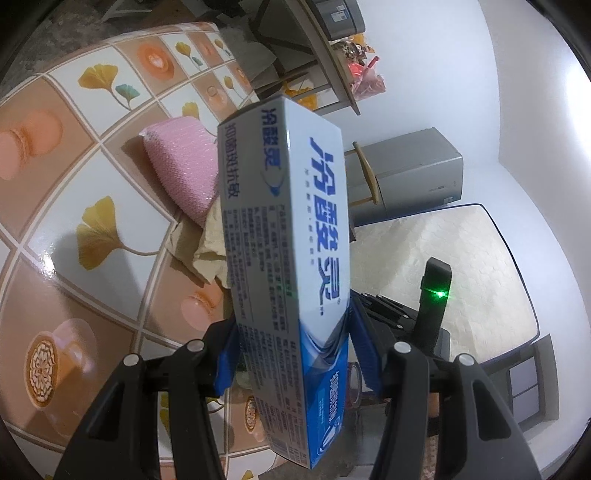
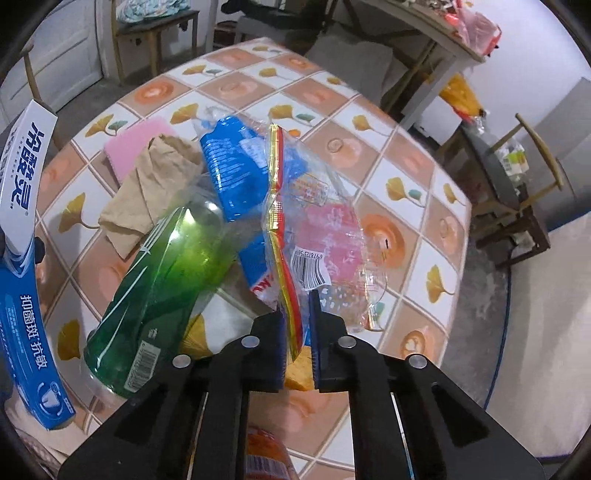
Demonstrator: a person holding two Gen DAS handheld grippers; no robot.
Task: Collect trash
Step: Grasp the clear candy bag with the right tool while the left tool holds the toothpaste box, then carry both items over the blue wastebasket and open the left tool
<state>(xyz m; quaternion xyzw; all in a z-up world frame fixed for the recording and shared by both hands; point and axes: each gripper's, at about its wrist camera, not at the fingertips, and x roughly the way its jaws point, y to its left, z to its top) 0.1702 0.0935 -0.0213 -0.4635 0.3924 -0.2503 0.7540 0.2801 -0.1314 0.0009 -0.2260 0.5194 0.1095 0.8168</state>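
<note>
My left gripper (image 1: 295,332) is shut on a white and blue toothpaste box (image 1: 284,229) and holds it up above the table; the box also shows at the left edge of the right wrist view (image 2: 26,229). My right gripper (image 2: 297,325) is shut on the yellow-red edge of a clear plastic bag (image 2: 317,225) that holds blue and pink wrappers. A green plastic bottle (image 2: 166,280) lies beside the bag on the table. A crumpled brown paper (image 2: 151,192) and a pink sponge (image 1: 181,162) lie behind it.
The round table (image 2: 406,166) has a patterned cloth with ginkgo leaves and coffee cups. Chairs (image 2: 517,192) and a side table (image 2: 436,33) with bags stand to the right. A mattress (image 1: 443,280) and a grey cabinet (image 1: 406,177) lie beyond the table.
</note>
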